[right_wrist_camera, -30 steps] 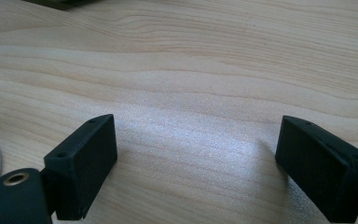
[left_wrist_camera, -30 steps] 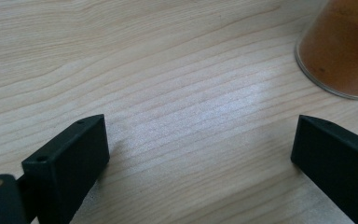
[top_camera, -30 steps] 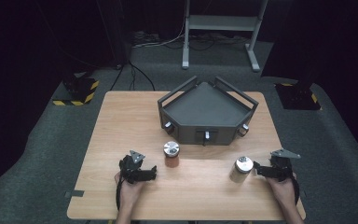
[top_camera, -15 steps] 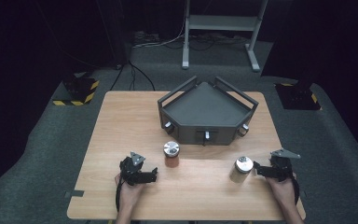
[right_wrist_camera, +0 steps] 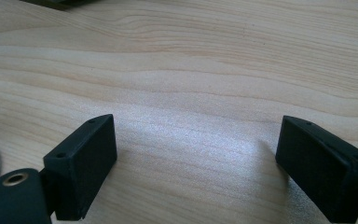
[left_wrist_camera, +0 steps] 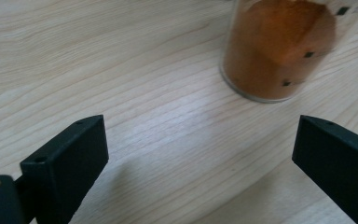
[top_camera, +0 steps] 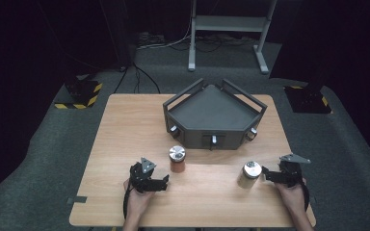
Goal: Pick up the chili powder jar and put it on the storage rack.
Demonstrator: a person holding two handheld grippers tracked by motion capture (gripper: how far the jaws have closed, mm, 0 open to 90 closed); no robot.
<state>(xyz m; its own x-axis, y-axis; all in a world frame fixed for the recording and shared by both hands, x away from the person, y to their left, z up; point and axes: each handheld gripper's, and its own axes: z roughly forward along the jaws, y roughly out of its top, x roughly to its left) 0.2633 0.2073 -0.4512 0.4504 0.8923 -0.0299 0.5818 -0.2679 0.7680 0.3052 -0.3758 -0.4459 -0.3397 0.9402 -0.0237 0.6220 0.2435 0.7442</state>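
At the near edge of the desk (top_camera: 125,134), the left gripper (top_camera: 158,181) rests with its jaws wide and holding nothing; bare wood lies between them in the left gripper view. Toward the near right, the right gripper (top_camera: 266,174) also has its jaws wide and empty, pointing left at the pale jar (top_camera: 249,174), which stands just beside its tips.

The orange jar (top_camera: 177,159) stands upright just beyond and to the right of the left gripper, near the desk's middle. Seen close in the left gripper view, the orange jar (left_wrist_camera: 279,46) is a clear cylinder packed with rust-orange powder heaped unevenly inside, and it sits off to the right of the line between the jaws. The high view shows a shiny metal lid on each jar.

The risk, as it looks: either jar is tall and smooth-walled, so a jaw that comes in off-centre could nudge it over or skate it across the wood; a pinch high on the lid could slip.

Farther off, the dark five-sided tray (top_camera: 250,103) sits near the far edge, empty.
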